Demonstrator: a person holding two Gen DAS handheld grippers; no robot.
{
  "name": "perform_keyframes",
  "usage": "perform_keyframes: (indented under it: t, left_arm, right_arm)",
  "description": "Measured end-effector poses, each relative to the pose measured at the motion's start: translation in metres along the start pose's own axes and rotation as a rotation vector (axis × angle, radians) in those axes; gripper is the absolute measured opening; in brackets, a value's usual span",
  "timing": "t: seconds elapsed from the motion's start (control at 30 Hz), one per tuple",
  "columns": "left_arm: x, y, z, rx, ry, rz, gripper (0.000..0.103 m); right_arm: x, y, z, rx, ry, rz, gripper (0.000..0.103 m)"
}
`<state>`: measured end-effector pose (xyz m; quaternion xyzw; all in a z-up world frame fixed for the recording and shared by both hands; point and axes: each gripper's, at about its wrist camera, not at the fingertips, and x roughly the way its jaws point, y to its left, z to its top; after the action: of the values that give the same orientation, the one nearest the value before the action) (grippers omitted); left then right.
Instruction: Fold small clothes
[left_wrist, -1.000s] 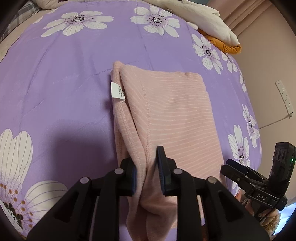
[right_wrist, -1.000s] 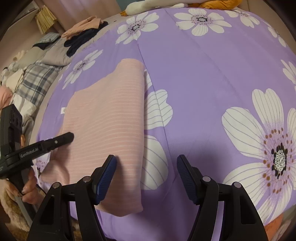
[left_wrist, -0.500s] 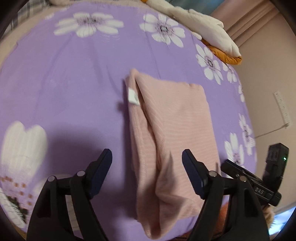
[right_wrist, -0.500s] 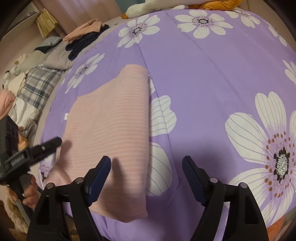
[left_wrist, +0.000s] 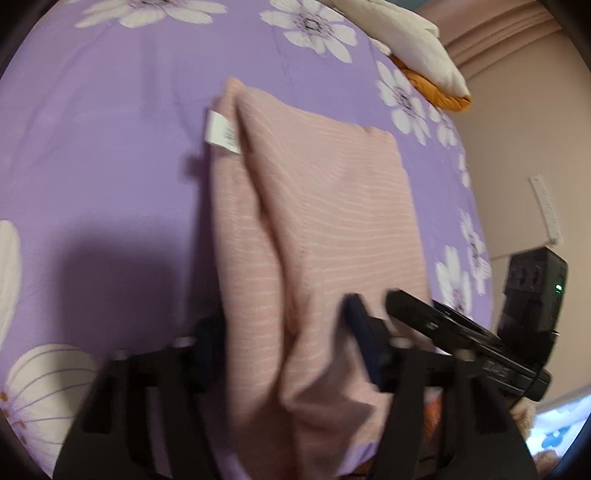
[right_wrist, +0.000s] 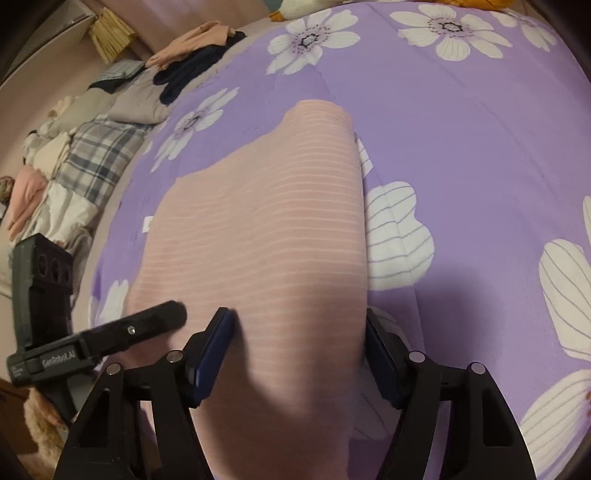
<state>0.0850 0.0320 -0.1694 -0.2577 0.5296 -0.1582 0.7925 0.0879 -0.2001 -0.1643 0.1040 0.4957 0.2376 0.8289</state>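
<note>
Pink striped garment lying folded on the flowered bed, its near end between both pairs of fingers.

The pink garment (left_wrist: 325, 229) lies on the purple bedspread (left_wrist: 110, 155), its white label (left_wrist: 221, 133) sticking out at the far left edge. The left gripper (left_wrist: 286, 343) has its fingers (left_wrist: 360, 332) spread either side of the garment's near left part; they have just been closing, with the cloth between them, but blur keeps me from telling whether the pads press it. The right gripper (right_wrist: 299, 354) straddles the near right part, fingers (right_wrist: 212, 354) spread, also just closing, the left pad seeming to rest on the cloth and the right at its edge. The garment's nearest end is cut off behind the gripper bodies in both views. A cream and orange bundle (left_wrist: 424, 59) lies at the bed's far corner; a heap of clothes (right_wrist: 74, 155) lies beyond the left side.
</note>
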Motion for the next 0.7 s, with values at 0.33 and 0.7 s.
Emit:
perform_keyframes:
  t: [0.33, 0.7]
  left_arm:
    - [-0.018, -0.032, -0.006, 0.088, -0.068, 0.051, 0.034]
    - [-0.041, -0.086, 0.005, 0.217, -0.167, -0.004, 0.034]
  right_arm:
    - [-0.022, 0.015, 0.001, -0.088, -0.069, -0.014, 0.025]
    - [-0.071, 0.014, 0.019, -0.130, -0.211, -0.022, 0.024]
